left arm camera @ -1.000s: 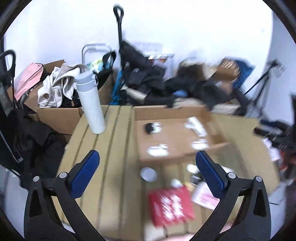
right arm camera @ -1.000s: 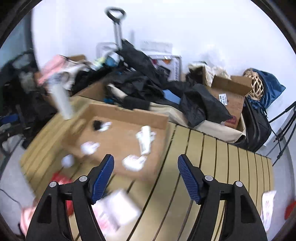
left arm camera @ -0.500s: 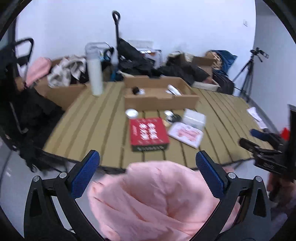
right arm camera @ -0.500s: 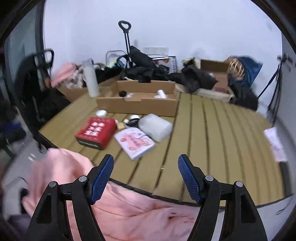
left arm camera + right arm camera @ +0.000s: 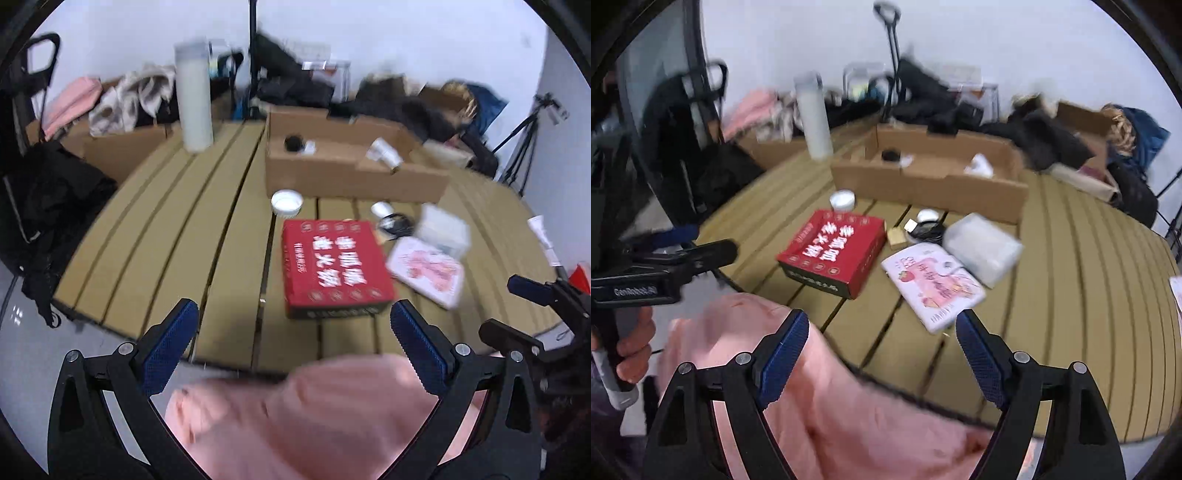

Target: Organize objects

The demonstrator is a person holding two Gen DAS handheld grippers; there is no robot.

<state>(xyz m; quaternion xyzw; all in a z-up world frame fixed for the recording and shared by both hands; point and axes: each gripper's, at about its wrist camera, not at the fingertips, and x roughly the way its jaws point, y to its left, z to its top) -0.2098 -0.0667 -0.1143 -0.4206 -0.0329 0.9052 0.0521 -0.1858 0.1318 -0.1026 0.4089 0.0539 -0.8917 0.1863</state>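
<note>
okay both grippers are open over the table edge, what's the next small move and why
Probably ease the left gripper forward toward the red box. Both it and the right gripper are open and hold nothing, and the box lies nearest, loose on the slatted table in front of the cardboard tray.

The black body of the left hand-held gripper (image 5: 701,254), seen from the right wrist camera, carries small white lettering that reads roughly "GenRobot.AI". The lid of the red box (image 5: 833,249) on the counter (image 5: 1071,258) bears large white Chinese characters, too blurred to read, with a row of small round marks along its front edge. The pink-and-white packet (image 5: 932,284) beside it shows pink Chinese characters and a strawberry drawing; its small print is illegible.
</note>
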